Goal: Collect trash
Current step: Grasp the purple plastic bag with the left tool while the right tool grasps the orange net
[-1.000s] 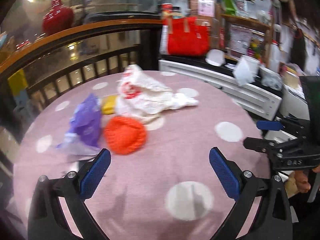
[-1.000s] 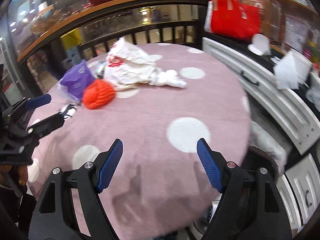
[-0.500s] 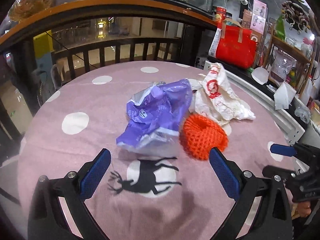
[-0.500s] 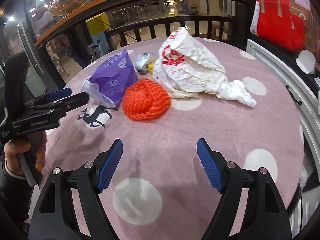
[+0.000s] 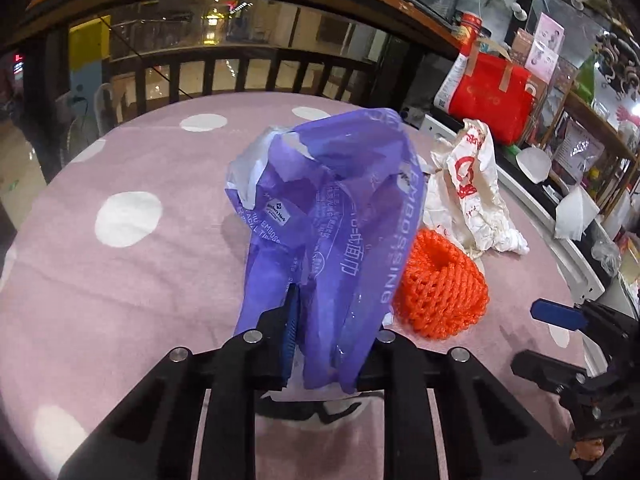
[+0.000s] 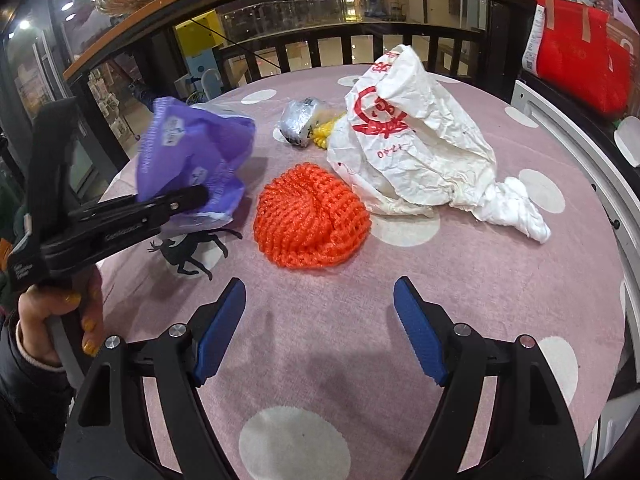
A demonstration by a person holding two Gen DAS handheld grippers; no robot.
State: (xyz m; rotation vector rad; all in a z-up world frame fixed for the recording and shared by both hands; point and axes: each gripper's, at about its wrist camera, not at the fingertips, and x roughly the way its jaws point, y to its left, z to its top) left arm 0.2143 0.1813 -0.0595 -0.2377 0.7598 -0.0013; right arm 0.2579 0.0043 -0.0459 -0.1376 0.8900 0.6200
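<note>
A crumpled purple plastic bag [image 5: 332, 208] [image 6: 192, 152] stands up from the pink dotted table [image 5: 120, 280]. My left gripper [image 5: 332, 320] [image 6: 196, 196] is closing on its lower end, and the pads pinch the film. An orange foam net [image 5: 440, 284] [image 6: 312, 220] lies just right of it. Behind the net lies a white bag with red print [image 5: 468, 184] [image 6: 408, 140]. A silver wrapper [image 6: 302, 120] and a yellow piece [image 6: 324, 134] sit at the bag's left end. My right gripper [image 6: 320, 320] [image 5: 544, 340] hangs open in front of the net, holding nothing.
A dark railing [image 6: 360, 44] with a wooden top rail curves round the table's far side. A white cabinet [image 6: 568, 128] runs along the right edge, with a red bag [image 6: 580, 36] on it. A hand [image 6: 60, 320] grips the left tool's handle.
The left gripper has moved forward and shut on the purple bag, which now stands raised. The right gripper has moved closer to the orange net and stays open.
</note>
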